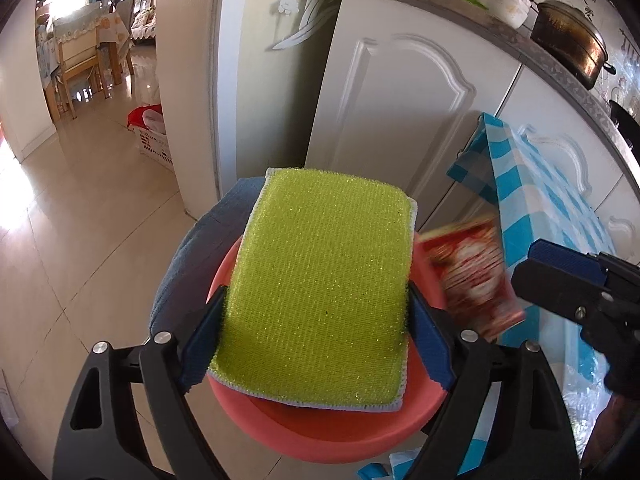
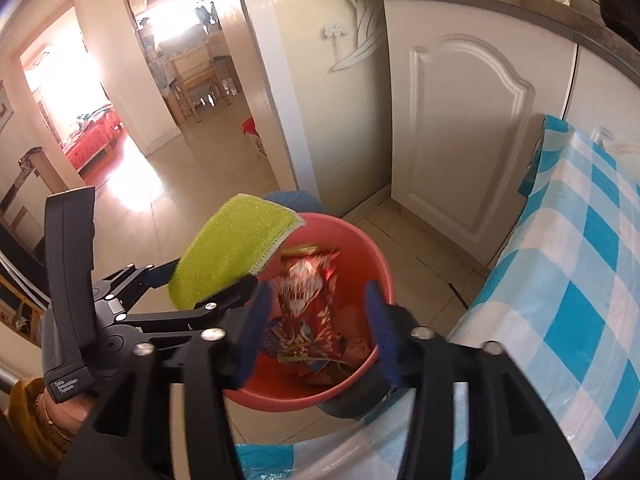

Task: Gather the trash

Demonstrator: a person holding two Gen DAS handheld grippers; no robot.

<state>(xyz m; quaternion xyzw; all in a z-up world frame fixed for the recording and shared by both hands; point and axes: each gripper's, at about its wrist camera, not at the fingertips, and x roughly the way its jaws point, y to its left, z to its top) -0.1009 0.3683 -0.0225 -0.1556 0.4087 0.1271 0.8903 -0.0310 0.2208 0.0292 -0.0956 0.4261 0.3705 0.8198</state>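
Two grippers hang over the round red plastic bin [image 2: 360,248]. Right gripper [image 2: 316,328] stands apart; crinkled red snack wrapper [image 2: 304,300] drops inside. Left gripper [image 1: 316,320] clamps the yellow-green mesh sponge [image 1: 320,280]; release it centred above the opening.

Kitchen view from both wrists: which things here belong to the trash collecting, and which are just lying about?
Part of the job:
- green sponge, between the left gripper pads
- red snack wrapper, below the open right gripper
- red bin

Just lying about:
- blue checked tablecloth
- white cabinet door
- pot on the counter
- laundry basket
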